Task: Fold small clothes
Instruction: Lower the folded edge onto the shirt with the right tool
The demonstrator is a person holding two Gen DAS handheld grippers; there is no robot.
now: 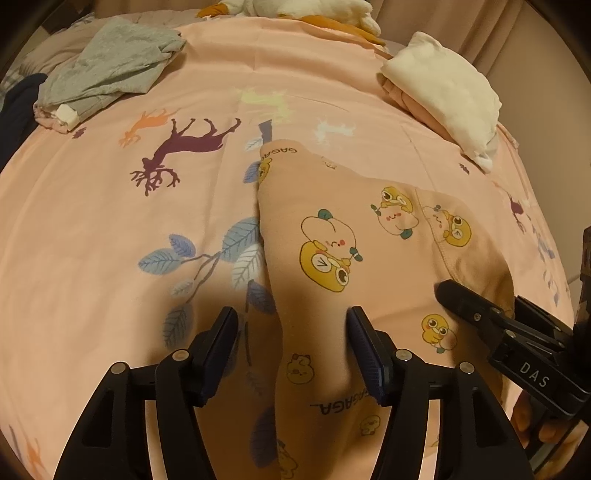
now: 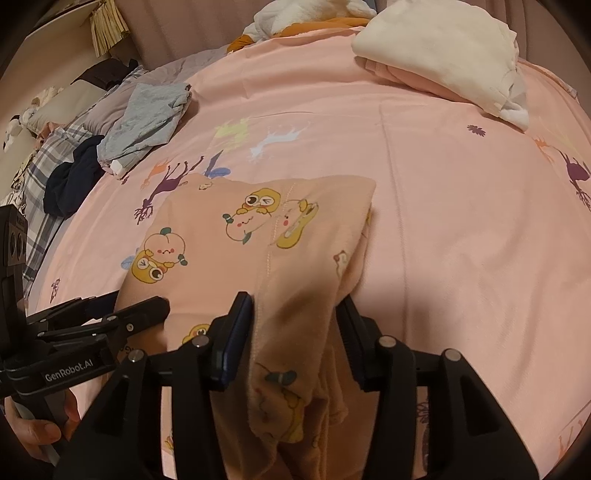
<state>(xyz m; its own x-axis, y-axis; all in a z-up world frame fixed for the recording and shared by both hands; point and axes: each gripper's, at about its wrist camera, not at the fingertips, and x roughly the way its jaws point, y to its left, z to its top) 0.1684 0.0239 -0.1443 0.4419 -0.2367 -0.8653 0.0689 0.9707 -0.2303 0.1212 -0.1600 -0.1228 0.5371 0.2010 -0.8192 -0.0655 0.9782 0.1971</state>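
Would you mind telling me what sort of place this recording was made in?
Most likely a bedroom at home. The work surface is a bed with a pink deer-print sheet, a plush toy lies at its far end, and loose laundry such as a grey garment and a cream folded pile sits around.

Dim, warm indoor light, both views orange-tinted. Soft dark shadows pool on the bed (image 1: 110, 229) just ahead of each gripper. Heavy fisheye: bed bulges, black vignette in corners. Centre reasonably sharp, edges softer, slight noise in the dark areas. No glare.
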